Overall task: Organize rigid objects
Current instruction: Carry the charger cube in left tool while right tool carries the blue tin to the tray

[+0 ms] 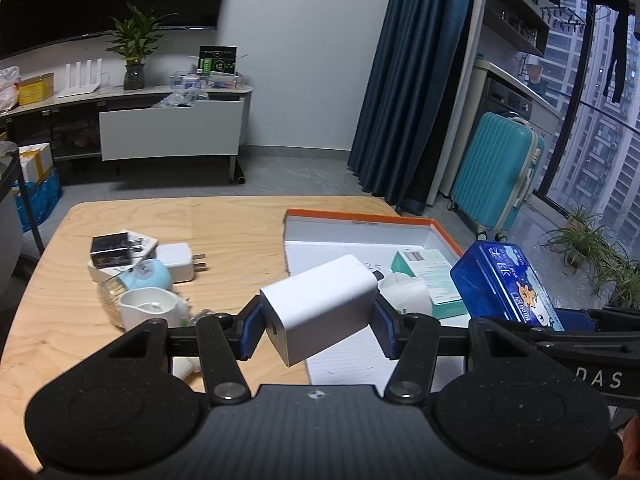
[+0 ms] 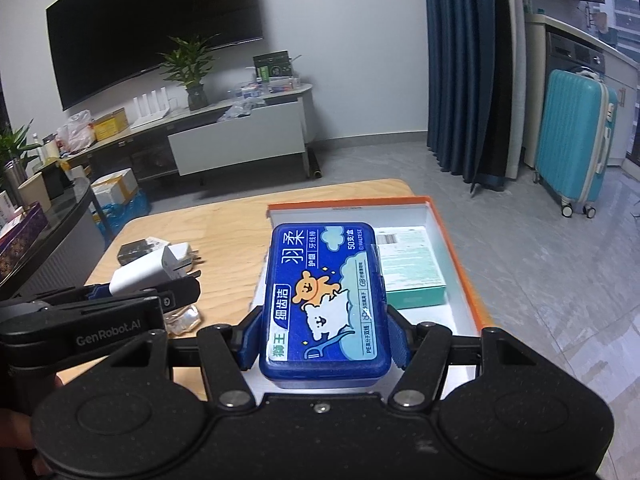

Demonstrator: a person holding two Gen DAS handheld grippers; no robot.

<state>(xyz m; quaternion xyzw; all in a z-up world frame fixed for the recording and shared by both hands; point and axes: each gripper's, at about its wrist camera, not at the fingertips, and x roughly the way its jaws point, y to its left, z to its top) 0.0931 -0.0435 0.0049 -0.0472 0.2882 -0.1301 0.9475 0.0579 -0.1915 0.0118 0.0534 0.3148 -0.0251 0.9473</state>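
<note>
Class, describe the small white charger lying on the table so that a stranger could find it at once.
Start at the light wooden table and look to its left-hand cluster. The small white plastic charger lies beside a black cube charger; it alone shows two metal prongs pointing towards the orange-rimmed white tray.

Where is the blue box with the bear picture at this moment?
The blue box is held in the right tool, above the orange-rimmed tray, with the green box to its right.

- tabletop (image 1: 224, 232): pale wood, smooth, visible grain
- charger (image 1: 320, 304): white plastic, matt
- floss case (image 2: 326, 300): blue plastic, glossy printed lid
- left hand-held gripper (image 1: 318, 330): black matt plastic, blue pads
- tray (image 2: 460, 252): white cardboard, orange edge
</note>
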